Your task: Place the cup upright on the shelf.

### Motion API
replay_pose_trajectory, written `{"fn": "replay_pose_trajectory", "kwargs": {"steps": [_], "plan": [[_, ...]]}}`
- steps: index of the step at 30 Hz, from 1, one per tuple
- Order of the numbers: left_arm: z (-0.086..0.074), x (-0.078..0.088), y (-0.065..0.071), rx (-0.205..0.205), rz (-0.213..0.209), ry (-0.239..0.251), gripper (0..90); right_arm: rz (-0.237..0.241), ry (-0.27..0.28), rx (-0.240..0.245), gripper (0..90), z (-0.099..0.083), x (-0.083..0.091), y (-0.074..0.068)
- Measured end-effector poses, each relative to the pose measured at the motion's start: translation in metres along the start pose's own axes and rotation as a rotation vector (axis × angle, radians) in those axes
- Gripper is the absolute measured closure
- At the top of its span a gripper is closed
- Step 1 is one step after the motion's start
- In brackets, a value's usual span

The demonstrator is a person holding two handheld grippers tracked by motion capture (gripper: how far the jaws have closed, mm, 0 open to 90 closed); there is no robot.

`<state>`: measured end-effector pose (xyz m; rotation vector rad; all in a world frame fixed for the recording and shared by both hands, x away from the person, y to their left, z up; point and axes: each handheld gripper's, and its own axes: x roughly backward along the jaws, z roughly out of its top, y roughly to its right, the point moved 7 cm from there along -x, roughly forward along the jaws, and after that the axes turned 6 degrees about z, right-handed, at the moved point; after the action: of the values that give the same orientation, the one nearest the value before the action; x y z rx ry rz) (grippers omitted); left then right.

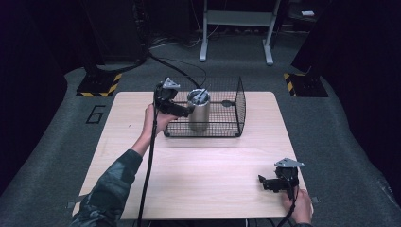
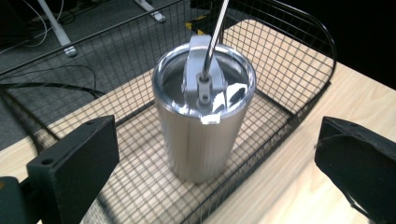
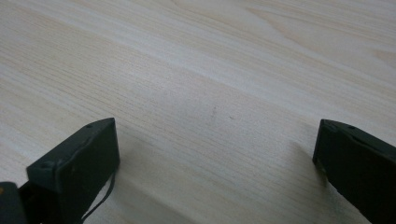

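- Between my left gripper (image 2: 215, 163) jaws, spread wide apart: nothing gripped yet. The steel tumbler (image 2: 203, 126) stands just ahead of them, upright, not touched.
- Tumbler has a clear lid (image 2: 173, 77) w/ a grey slider, and a metal straw (image 2: 215, 35) rising from it, tilted a bit.
- It stands inside the black wire basket (image 1: 235, 101), towards the basket's left end; the mesh floor is under it and the wall curves round behind.
- High view: my left gripper (image 1: 176, 109) hovers at the basket's left edge, just beside the tumbler (image 1: 198, 111), cable trailing back along my sleeve (image 1: 111, 182).
- Right gripper (image 3: 215, 163): jaws also wide apart, empty, bare wood between them.
- High view puts the right gripper (image 1: 272, 183) low at the table (image 1: 189, 165) 's near right corner, well apart from the basket, my hand (image 1: 299, 205) behind it.
- Table is light wood, grey carpet (image 1: 350, 156) all round.
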<state>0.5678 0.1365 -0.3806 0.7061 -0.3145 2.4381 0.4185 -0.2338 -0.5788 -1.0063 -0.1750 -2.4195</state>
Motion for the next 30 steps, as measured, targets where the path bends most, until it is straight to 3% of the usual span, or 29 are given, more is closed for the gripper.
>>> {"fn": "replay_pose_trajectory", "kwargs": {"steps": [7,19,26,27,28,30], "plan": [[-0.029,0.031,-0.010,-0.027,0.010,-0.011,0.0,0.000,0.002,0.002,0.0,0.000,0.000,0.000],[-0.075,0.065,-0.034,-0.015,0.045,-0.017,0.0,0.000,0.000,0.001,0.0,0.000,0.000,0.000],[-0.113,0.079,-0.041,0.018,0.061,-0.025,0.0,-0.006,0.009,-0.006,0.0,0.001,0.000,-0.001],[-0.125,0.083,-0.044,0.023,0.068,-0.029,0.0,-0.007,-0.003,0.003,0.0,0.000,0.000,-0.001],[-0.125,0.083,-0.044,0.023,0.068,-0.029,0.0,-0.009,0.001,0.000,0.0,0.000,0.000,-0.001],[-0.143,0.089,-0.046,0.040,0.069,-0.038,0.0,-0.006,0.000,-0.005,0.0,0.000,0.000,-0.001]]}}
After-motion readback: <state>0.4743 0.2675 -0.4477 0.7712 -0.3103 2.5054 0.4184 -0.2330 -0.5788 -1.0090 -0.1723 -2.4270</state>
